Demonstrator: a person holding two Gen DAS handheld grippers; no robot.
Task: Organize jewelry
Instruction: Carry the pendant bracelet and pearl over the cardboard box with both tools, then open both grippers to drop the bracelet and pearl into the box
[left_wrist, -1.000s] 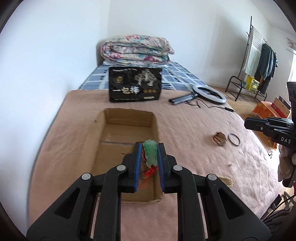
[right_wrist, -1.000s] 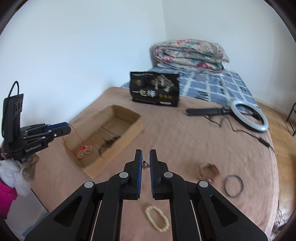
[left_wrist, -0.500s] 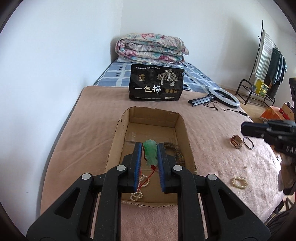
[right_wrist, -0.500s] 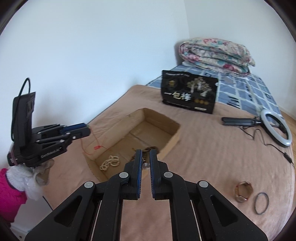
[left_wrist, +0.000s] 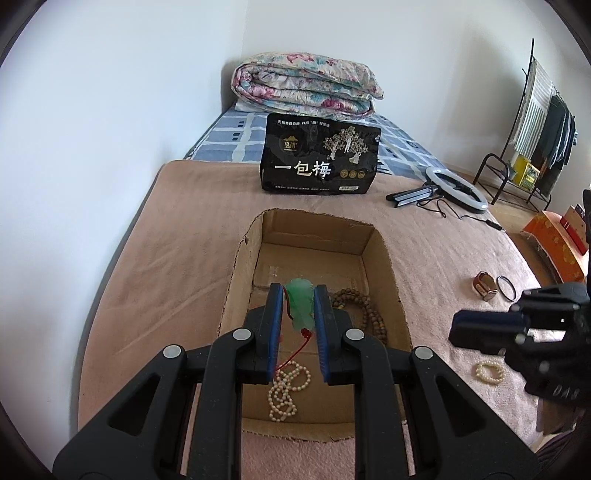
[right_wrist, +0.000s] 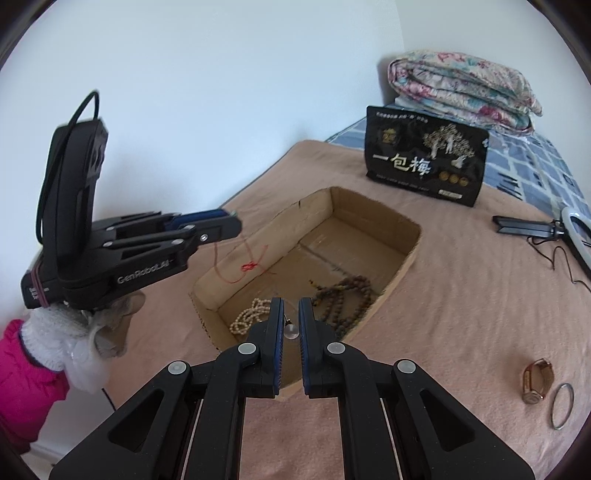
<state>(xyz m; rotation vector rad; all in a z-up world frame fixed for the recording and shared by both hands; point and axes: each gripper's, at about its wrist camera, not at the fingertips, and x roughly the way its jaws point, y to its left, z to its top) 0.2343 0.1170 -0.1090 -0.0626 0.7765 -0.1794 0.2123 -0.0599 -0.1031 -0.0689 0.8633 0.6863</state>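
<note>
My left gripper (left_wrist: 298, 291) is shut on a green jade pendant (left_wrist: 301, 306) and holds it above the open cardboard box (left_wrist: 317, 232); its red cord (right_wrist: 251, 266) hangs down into the box. The box holds a white bead necklace (left_wrist: 286, 391) and a brown bead necklace (left_wrist: 364, 314). My right gripper (right_wrist: 291, 308) is shut on a small clear bead earring (right_wrist: 290, 329) over the box's near rim (right_wrist: 364, 323). The left gripper also shows in the right wrist view (right_wrist: 221, 227).
On the pink blanket lie a white bead bracelet (left_wrist: 489, 372), a brown bangle (left_wrist: 484, 285) and a thin dark ring (left_wrist: 506, 287). A black snack bag (left_wrist: 319, 158) stands behind the box. A ring light (left_wrist: 456, 188) lies to the right. A folded quilt (left_wrist: 306, 86) lies farther back.
Both grippers have moved left toward the box. The left one now holds the pendant over the box's near half, and the right one has come to the box's rim.
</note>
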